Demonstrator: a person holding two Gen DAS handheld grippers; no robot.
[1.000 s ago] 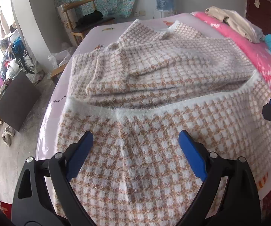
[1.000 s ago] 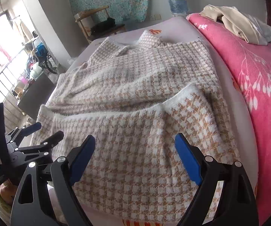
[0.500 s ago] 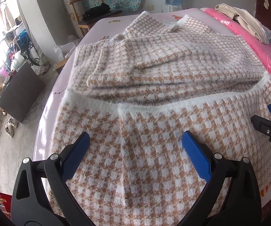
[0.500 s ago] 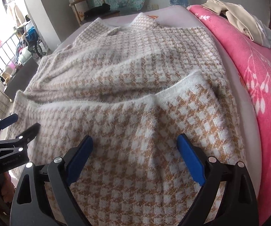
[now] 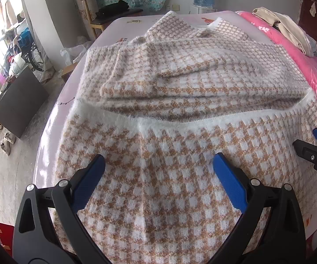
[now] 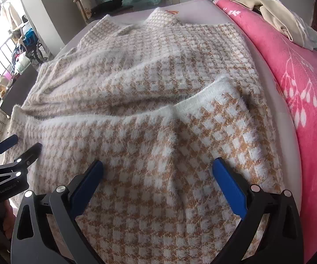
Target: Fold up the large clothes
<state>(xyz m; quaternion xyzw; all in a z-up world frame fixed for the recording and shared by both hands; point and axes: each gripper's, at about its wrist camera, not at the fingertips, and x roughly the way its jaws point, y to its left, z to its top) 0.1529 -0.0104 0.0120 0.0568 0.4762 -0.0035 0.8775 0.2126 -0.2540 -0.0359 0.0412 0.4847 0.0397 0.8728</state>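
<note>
Pale lilac bed (image 5: pixel 116 28) fills the room, with a pink floral blanket (image 6: pixel 295 83) along its right side. On it lies a fuzzy tan-and-white checked sweater (image 5: pixel 180 83), long axis running near to far, neckline at the far end, white-ribbed hem folded over the near half. Left gripper (image 5: pixel 157 165) hangs wide open over the knit; right gripper (image 6: pixel 157 167), jaws just spread wider, grips nothing.

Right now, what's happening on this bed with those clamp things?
A person is folding a fuzzy checked sweater on the bed, using a handheld gripper in each hand. The bottom part is already folded up over the body. The left gripper and the right gripper both stand open above the folded part; their jaws have just been opening and grip nothing. A pink blanket lies beside the sweater.
</note>
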